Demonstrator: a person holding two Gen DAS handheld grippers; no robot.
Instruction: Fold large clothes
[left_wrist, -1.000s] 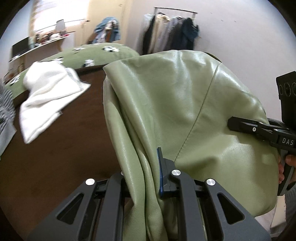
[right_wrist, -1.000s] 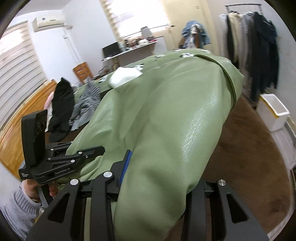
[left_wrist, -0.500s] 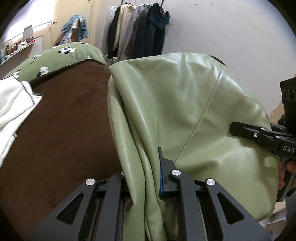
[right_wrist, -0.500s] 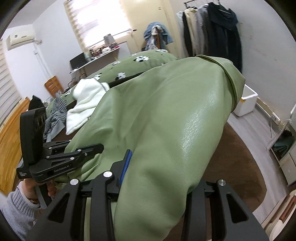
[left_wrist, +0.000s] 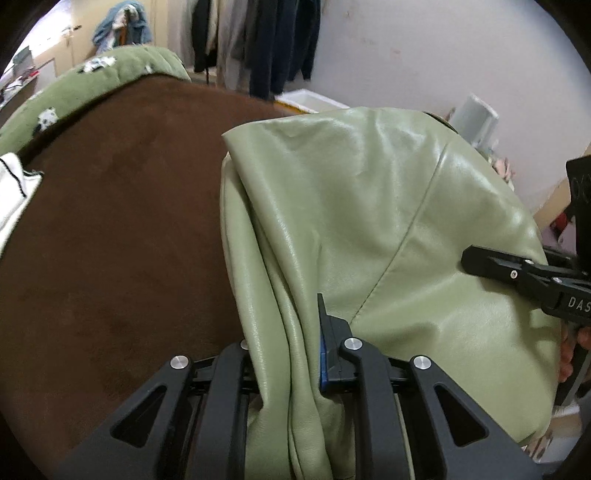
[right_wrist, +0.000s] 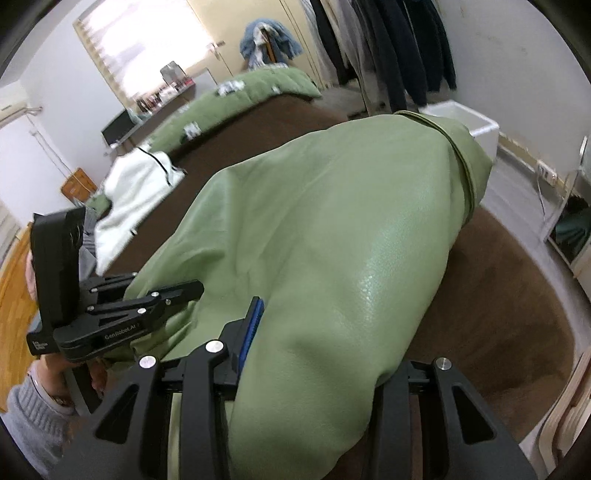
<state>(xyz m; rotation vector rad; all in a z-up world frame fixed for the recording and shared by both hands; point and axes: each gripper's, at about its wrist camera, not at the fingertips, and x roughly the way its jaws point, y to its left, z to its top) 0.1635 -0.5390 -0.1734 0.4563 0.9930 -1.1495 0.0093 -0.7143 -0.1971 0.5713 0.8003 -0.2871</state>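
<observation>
- Pale-green, leather-look jacket (left_wrist: 369, 229) hangs bunched between two hand-held grippers above a brown bed cover (left_wrist: 110, 221), its glossy surface creased into long vertical folds, with a stitched seam running across the panel.
- Left gripper (left_wrist: 288, 354) is nearly closed, pinching a thick gathered fold of the jacket between its black fingers; its jaws have just been easing slightly apart, with the fabric between them and the blue pad (left_wrist: 323, 354) pressed against it.
- Right gripper (right_wrist: 317, 343) stands partly open, clamped on a much bulkier wad of the same jacket (right_wrist: 332, 240), which fills the gap between the fingers and drapes forward over them.
- Both grippers tilt steeply down toward the bed; each shows in the other's view, at the garment's opposite edge.
- Hand in a grey knit sleeve (right_wrist: 22, 417) grips the left tool's handle, seen at the lower left of the right wrist view.
- White garment (right_wrist: 136, 184) lies farther off on the bed, near a green patterned quilt (right_wrist: 258, 88); dark coats (right_wrist: 388, 48) hang along the wall beyond.
</observation>
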